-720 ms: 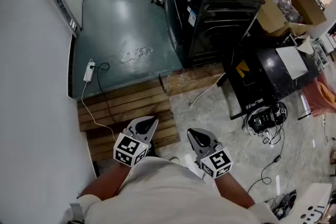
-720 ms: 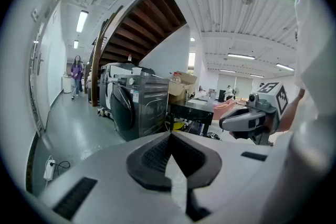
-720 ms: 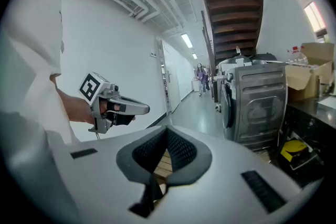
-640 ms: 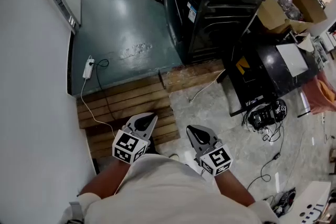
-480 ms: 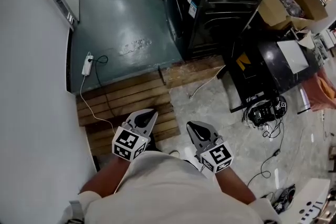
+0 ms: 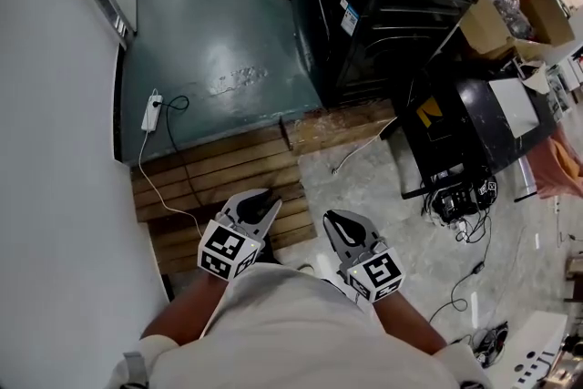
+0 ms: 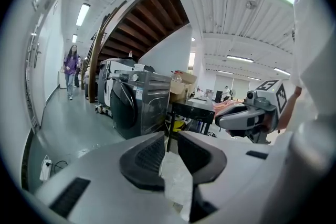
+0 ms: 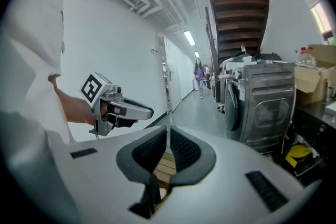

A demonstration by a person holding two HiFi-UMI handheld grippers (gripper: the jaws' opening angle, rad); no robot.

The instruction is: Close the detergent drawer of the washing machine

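Both tools are held close to the person's torso, side by side and apart, pointing slightly down toward the washing machine (image 6: 373, 9).

Left tool (image 6: 262, 198): jaws stand apart by a narrow gap, nothing between the pads, only pale floor showing through. It is over the near edge of the wooden pallet (image 6: 214, 178).

Right tool (image 6: 333, 221): jaw tips are together, at most a hairline between them, and it holds nothing. Pallet slats show through the opening below the tips. It is just right of the pallet, over the pale floor.

The washing machine is black and stands on the green floor (image 6: 219, 23) past the far side of the pallet, well apart from both tools. Its front with the round door faces left in the head view. The detergent drawer is on that machine, but it is too small to tell whether it sits in or out. Neither tool touches the machine.

Other items:
- A white power strip (image 6: 150, 114) lies on the green floor by the left wall, with its cord running onto the pallet.
- An open cardboard box (image 6: 515, 0) is to the right of the machine.
- A person (image 7: 70, 68) is walking far down the corridor.
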